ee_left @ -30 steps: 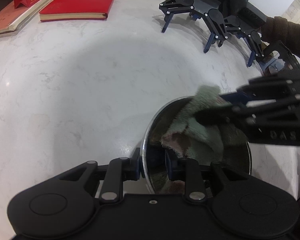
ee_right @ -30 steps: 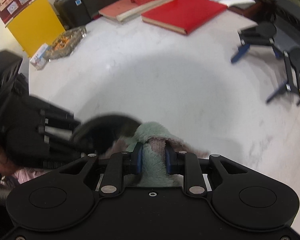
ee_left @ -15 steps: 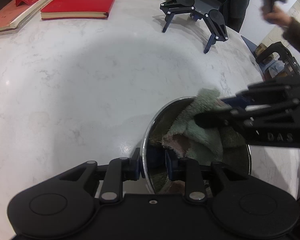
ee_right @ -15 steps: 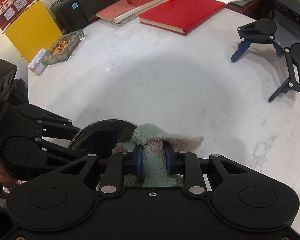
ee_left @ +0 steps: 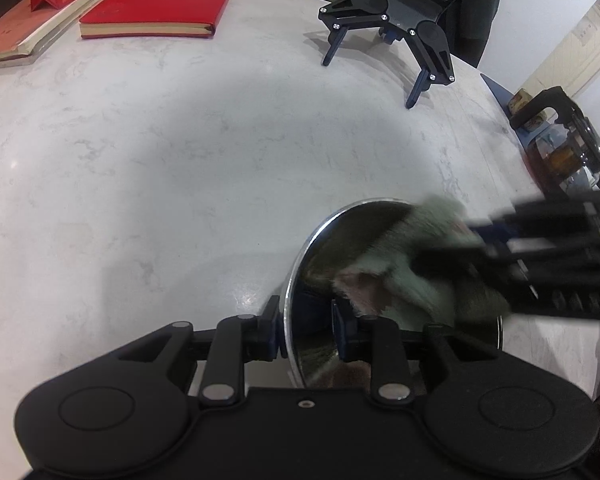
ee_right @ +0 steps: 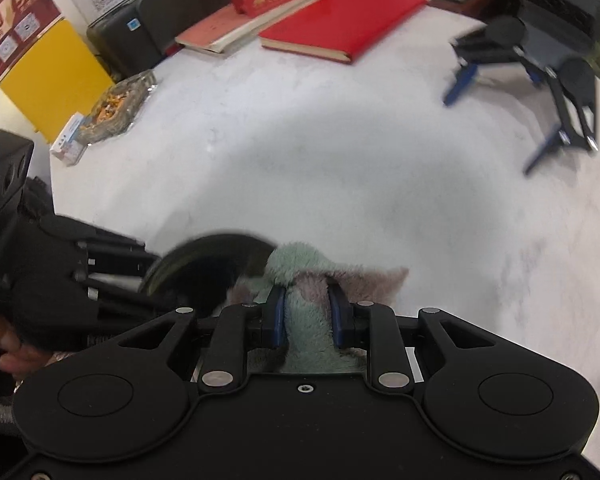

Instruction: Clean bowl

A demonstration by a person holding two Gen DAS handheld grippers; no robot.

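The left gripper has its fingers closed on the rim of the steel bowl, one blue pad outside the wall and the other inside. The bowl is tipped up on edge, its shiny hollow turned toward the right gripper, and it sits over the white marble desk near the left gripper's body.

The right gripper's fingers are pressed together on a fold of the fluffy green-and-pink cloth, which bulges out above the pads. In the left wrist view the cloth lies inside the bowl against its far wall, with the right gripper blurred beside it. In the right wrist view the bowl shows as a dark, blurred disc just left of the cloth, touching it, with the left gripper's black body holding it from that side.

Beyond the bowl, well apart from it, a spare black gripper stands on the desk, and a red notebook lies farther off to the bowl's left. A glass teapot stands at the desk's edge, beyond the bowl on its right.
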